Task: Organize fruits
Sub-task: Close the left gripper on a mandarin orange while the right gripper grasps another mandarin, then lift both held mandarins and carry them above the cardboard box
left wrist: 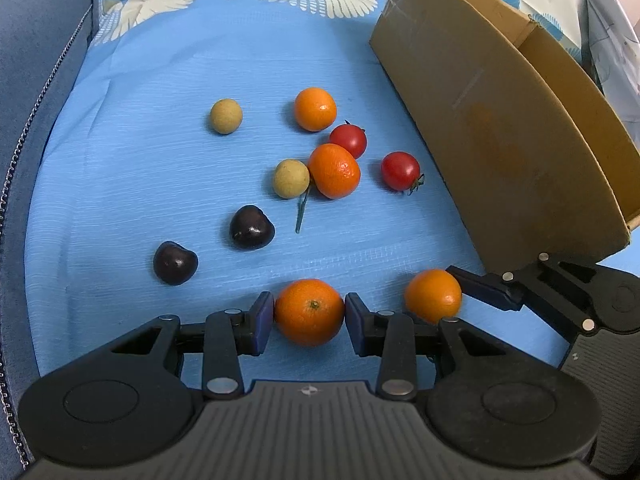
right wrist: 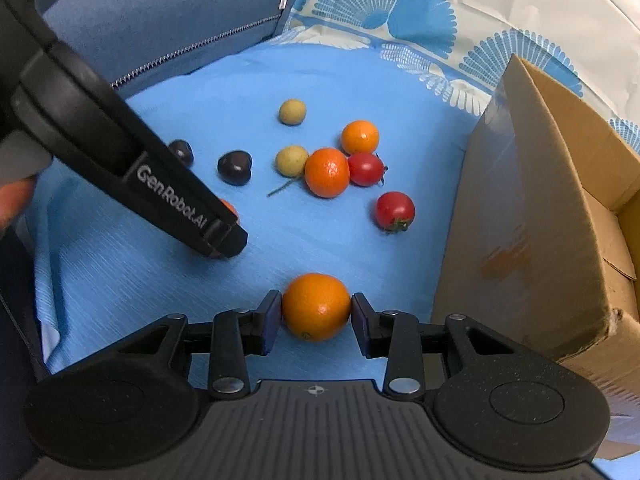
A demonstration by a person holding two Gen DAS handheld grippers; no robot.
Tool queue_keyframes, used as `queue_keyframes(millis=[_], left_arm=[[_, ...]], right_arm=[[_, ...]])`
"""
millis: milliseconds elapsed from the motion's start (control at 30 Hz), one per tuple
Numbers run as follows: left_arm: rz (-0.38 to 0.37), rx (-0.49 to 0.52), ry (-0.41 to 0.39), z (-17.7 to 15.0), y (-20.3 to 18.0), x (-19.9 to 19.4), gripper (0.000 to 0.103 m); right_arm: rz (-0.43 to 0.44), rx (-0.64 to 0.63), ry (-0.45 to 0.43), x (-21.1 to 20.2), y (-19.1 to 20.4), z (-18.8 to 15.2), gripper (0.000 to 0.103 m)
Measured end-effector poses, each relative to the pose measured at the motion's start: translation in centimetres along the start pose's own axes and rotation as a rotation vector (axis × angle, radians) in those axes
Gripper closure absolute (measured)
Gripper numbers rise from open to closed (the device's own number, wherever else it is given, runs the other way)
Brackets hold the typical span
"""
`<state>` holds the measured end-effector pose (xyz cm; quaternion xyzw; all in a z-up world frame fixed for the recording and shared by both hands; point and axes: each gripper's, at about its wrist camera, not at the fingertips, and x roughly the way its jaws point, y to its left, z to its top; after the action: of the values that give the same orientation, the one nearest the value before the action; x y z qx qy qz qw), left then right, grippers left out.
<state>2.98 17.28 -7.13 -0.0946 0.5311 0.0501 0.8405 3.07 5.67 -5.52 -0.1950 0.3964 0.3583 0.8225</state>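
Observation:
My left gripper is shut on a small orange that rests on the blue cloth. My right gripper is shut on a second orange, low over the cloth beside the box. In the left wrist view that second orange shows just right of the first, with one right finger against it. Further out lie two loose oranges, two red cherry tomatoes, two tan round fruits and two dark cherries.
An open cardboard box stands at the right, its near wall close to my right gripper. A blue zipped cushion borders the cloth on the left. A loose green stem lies among the fruit. A fingertip shows at the left edge.

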Motion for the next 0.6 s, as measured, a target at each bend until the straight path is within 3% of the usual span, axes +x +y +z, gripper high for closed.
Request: queue_keyframes(millis=[300,600], left_arm=[[0.003,0.022,-0.04,0.0,-0.2,-0.9,0.061],[-0.022,-0.009,-0.183,-0.7,0.3,-3.9,0.061]], right_arm=[[-0.01,0.01,-0.049,-0.8,-0.3,0.1,0.064],[-0.052,0.059,-0.197,-4.5,-1.4,1.1,0.064]])
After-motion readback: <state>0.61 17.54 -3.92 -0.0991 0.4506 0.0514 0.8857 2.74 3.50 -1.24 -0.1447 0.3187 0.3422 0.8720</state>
